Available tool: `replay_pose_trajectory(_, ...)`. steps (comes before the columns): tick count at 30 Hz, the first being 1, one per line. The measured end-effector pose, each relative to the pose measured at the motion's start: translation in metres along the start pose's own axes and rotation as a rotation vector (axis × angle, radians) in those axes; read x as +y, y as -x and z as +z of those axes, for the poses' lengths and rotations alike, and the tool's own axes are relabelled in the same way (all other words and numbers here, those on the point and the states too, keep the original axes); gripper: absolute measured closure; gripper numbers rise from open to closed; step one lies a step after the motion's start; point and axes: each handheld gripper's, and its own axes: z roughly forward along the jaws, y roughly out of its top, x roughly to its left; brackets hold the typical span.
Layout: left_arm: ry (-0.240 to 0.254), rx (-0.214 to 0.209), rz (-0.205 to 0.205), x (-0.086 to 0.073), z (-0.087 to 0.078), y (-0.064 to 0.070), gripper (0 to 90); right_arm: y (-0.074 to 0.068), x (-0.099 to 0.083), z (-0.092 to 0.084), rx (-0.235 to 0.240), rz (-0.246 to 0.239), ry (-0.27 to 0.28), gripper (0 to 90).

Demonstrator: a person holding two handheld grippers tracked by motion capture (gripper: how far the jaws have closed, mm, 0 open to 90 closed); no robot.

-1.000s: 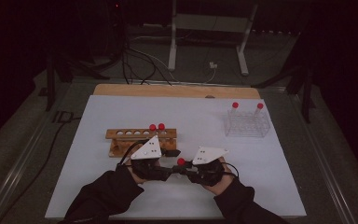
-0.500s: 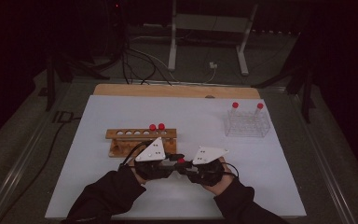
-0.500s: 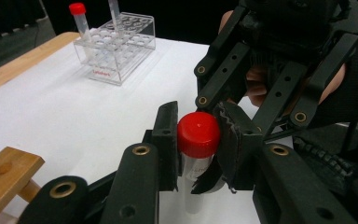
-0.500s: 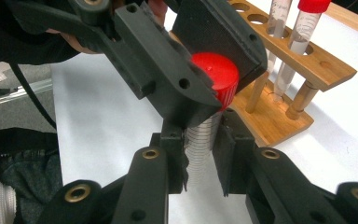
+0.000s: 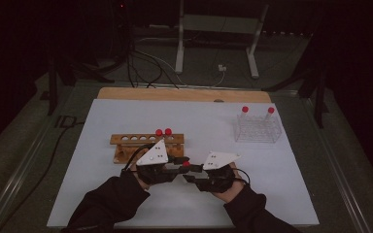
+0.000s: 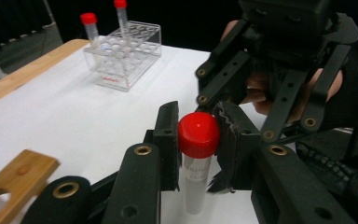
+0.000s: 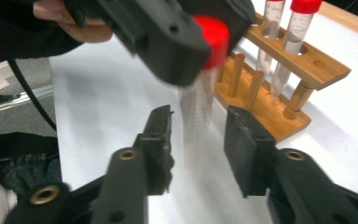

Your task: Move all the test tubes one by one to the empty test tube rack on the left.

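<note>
My left claw (image 6: 198, 140) is shut tight on the red cap of a tube (image 6: 196, 179), held over the table (image 5: 126, 116) between my hands. My right claw (image 7: 198, 149) has just been opening, with the tube between its pads but not pinched. The tube stands upright, cap on top. With just the cap held, I think the tube could swing or slip out and fall.
</note>
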Motion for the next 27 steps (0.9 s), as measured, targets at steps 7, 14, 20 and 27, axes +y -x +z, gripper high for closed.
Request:
replay_pose_trajectory(7,0.002,0.046,-0.01,-0.002,-0.018,-0.009,71.9,0.002,0.0,-0.008,-0.02,0.016,0.039,45.2)
replay_pose_trajectory(14,0.011,0.107,-0.019,-0.002,-0.036,-0.017,71.9,0.008,-0.009,-0.012,-0.042,0.055,0.042,33.0)
replay_pose_trajectory(20,0.033,0.165,-0.033,-0.001,-0.052,-0.027,71.9,0.011,-0.007,-0.018,-0.07,0.075,0.071,17.4)
replay_pose_trajectory(27,0.034,0.216,-0.042,0.002,-0.065,-0.038,71.9,0.014,-0.006,-0.023,-0.075,0.098,0.093,3.0)
